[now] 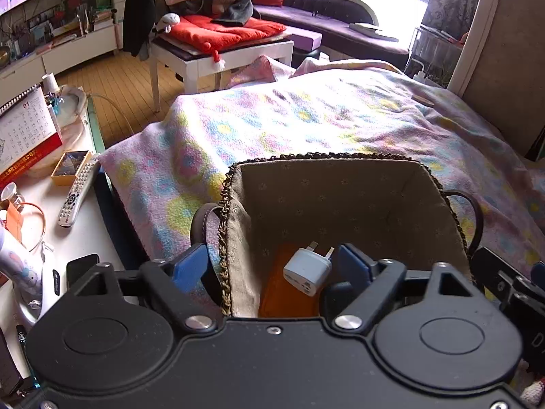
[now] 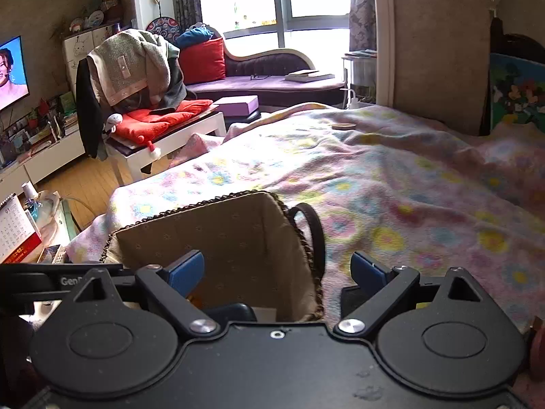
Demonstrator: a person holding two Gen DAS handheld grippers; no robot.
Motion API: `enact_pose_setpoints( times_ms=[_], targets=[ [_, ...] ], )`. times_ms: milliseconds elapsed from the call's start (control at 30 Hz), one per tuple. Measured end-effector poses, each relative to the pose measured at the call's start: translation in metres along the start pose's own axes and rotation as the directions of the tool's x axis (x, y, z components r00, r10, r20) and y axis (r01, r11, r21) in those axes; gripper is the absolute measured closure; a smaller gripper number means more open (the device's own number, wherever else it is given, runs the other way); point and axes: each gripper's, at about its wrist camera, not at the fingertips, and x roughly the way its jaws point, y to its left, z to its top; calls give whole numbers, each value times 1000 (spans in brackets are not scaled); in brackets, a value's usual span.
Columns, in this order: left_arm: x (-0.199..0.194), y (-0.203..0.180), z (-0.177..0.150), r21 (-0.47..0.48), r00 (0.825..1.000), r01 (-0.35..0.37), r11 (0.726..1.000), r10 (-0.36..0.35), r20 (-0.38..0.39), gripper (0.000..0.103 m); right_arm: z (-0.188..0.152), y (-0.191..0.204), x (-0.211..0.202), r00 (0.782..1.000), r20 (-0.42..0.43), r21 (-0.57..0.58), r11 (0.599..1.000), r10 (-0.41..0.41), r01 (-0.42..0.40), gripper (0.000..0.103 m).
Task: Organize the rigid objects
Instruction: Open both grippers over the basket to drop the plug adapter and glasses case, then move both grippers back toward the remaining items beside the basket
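Observation:
A fabric-lined woven basket [image 1: 327,184] with dark handles sits on the flowered bed blanket; it also shows in the right wrist view [image 2: 245,225]. Inside it lie a white plug adapter [image 1: 306,271] with its prongs up, on top of an orange object [image 1: 286,293]. My left gripper [image 1: 272,264] is open, straddling the basket's left wall, with one blue finger outside and the other inside beside the adapter. My right gripper [image 2: 277,269] is open and empty, straddling the basket's right wall. A small round wooden object [image 2: 343,126] lies far back on the blanket.
A side table [image 1: 85,238] to the left holds a remote control [image 1: 76,192], a desk calendar [image 1: 24,129], a small yellow box [image 1: 69,167] and other clutter. A white stool with red cushions [image 1: 221,34] stands beyond the bed. A padded headboard [image 2: 439,51] is at right.

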Motion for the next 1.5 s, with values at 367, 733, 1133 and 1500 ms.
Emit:
enact_pose_setpoints(
  times_ms=[367,733,1133,1500],
  targets=[
    [-30,-12,-21,45,1000,15,999,-16,24,23,-18,-23,-47,995,52,-16,997,-81,82,4],
    [-44,-44,-60,155,996,83,984,-85,6,22,-60,-70,-89,978,65,11,980,-197,197,1],
    [-30,-82,-102,301,987,160,940,-151,-53,7,-110,-124,-101,940,-21,54,938,-342,342,0],
    [7,-95,-113,363,973,215,907,-167,-158,7,-146,-149,-91,896,-81,32,897,-437,441,1]
  ],
)
